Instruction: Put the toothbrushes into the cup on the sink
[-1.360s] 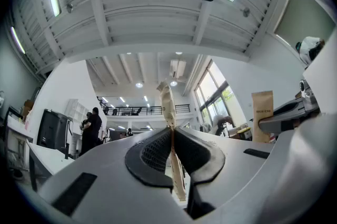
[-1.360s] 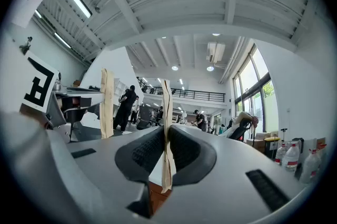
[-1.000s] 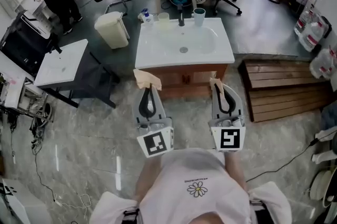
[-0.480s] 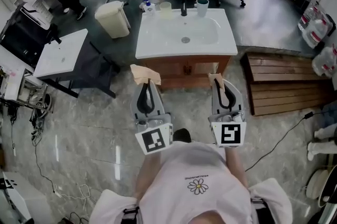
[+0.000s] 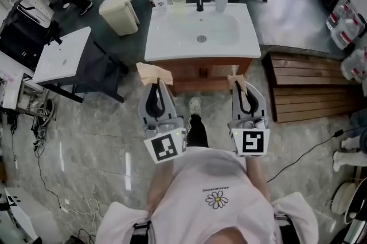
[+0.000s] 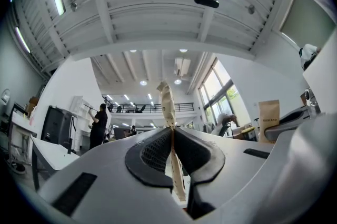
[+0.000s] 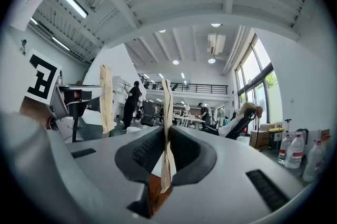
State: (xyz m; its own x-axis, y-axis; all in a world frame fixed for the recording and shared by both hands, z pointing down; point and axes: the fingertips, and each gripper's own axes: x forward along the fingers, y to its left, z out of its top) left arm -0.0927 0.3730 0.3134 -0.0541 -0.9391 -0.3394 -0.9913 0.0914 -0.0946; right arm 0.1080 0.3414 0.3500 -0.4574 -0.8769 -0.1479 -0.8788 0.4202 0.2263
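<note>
The left gripper (image 5: 153,73) and the right gripper (image 5: 236,83) both have their jaws pressed together, with nothing in them. The jaws are smooth grey, with bumpy black pads and tan tape on the tips. Both sit mid-frame in the head view, just below the white sink (image 5: 172,49). The round blue-green cup (image 5: 221,1) stands on the sink's back edge, top middle, right of the black tap (image 5: 199,3). A shoe (image 5: 195,104) now shows between the grippers, further up than half a second ago

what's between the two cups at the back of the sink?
The dark faucet stands between the pale cup and the teal cup, at the back edge of the sink. This shows in the head view.
</note>
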